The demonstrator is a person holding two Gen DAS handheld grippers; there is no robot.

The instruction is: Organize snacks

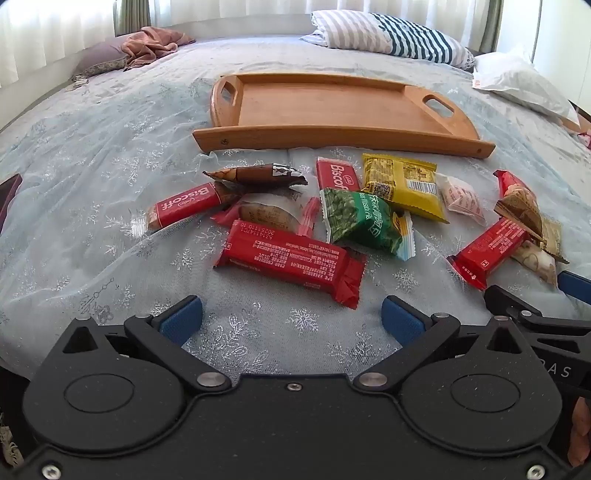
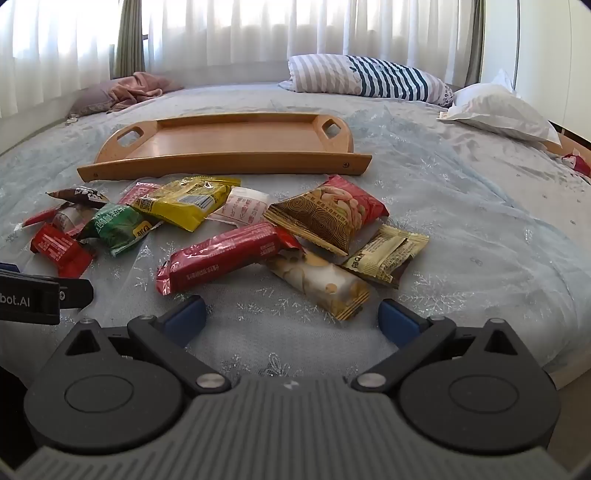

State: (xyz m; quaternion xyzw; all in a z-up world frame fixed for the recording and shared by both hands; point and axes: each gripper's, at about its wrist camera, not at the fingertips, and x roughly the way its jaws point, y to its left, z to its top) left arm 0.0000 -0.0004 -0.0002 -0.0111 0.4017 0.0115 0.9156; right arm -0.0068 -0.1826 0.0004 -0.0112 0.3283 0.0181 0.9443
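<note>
1. Snacks: crinkled foil and plastic packets, heaped loosely on the bedspread just before the tray.
2. Tray: smooth wood, oblong, raised rim, cut-out handles.
3. Left gripper and right gripper: both spread wide, holding nothing.
4. Beyond: striped pillow, sheer curtains.

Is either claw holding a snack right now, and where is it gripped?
Nothing is held. The left claw and the right claw are both open above the bedspread.
</note>
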